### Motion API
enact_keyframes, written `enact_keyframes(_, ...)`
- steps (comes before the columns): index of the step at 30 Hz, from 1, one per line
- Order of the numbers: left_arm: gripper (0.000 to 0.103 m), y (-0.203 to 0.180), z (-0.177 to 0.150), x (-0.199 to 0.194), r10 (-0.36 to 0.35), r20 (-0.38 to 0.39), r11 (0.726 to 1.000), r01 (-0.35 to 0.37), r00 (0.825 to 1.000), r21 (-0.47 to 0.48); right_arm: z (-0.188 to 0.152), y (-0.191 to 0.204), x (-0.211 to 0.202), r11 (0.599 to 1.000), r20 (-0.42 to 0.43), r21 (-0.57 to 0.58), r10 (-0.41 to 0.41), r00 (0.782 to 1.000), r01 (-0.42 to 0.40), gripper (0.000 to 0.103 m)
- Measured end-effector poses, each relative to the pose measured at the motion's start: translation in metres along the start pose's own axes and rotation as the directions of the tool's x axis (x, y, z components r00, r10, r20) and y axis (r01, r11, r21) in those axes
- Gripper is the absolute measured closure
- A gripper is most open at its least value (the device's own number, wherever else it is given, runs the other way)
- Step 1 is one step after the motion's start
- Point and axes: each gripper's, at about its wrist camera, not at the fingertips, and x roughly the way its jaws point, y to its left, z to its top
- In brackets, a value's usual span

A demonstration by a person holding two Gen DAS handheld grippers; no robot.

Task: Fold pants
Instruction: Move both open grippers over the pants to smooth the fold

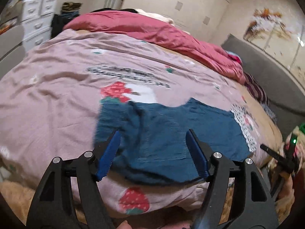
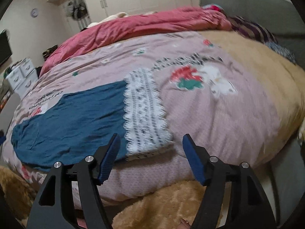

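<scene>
The teal-blue pants (image 1: 162,133) lie flat on the pink strawberry-print bedspread (image 1: 57,87), near the bed's front edge, with a white patterned lace cuff (image 1: 246,127) at their right end. My left gripper (image 1: 153,135) hangs above the pants' left part, jaws wide apart, nothing between the blue pads. In the right wrist view the pants (image 2: 76,118) stretch to the left and the lace cuff (image 2: 144,112) lies in the middle. My right gripper (image 2: 151,138) hovers open over the cuff's near end, holding nothing. The right gripper's black body (image 1: 282,160) shows at the left view's right edge.
A rumpled dark pink duvet (image 1: 152,30) is heaped along the far side of the bed. A tan fleece blanket (image 2: 266,72) covers the right side, with a grey headboard (image 2: 247,5) behind. White drawers (image 1: 38,19) stand beyond the bed's left end. Fuzzy tan fabric (image 2: 162,204) lies below the front edge.
</scene>
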Motion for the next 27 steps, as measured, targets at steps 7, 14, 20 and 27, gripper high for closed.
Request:
enact_keyframes(7, 0.035, -0.051, 0.019, 0.050, -0.018, -0.081, 0.984, 0.032, 0.997, 0.175, 0.019, 0.041, 0.024, 0.994, -0.010, -0.067, 0.085, 0.996, -0.086, 0.036)
enact_keyframes(14, 0.035, -0.041, 0.008, 0.119, 0.101, -0.205, 0.973, -0.054, 0.974, 0.226, 0.026, 0.077, 0.061, 0.981, -0.073, -0.132, 0.131, 0.989, -0.140, 0.036)
enact_keyframes(20, 0.038, -0.014, -0.004, 0.127, 0.098, -0.214, 0.977, -0.052, 0.972, 0.209, 0.018, 0.069, 0.096, 0.986, -0.173, -0.141, 0.063, 0.983, -0.088, 0.038)
enact_keyframes(27, 0.039, -0.007, -0.004, 0.130, 0.071, -0.213, 0.982, -0.031, 0.974, 0.184, 0.021, 0.048, 0.095, 0.987, -0.175, -0.032, 0.149, 0.973, -0.157, 0.045)
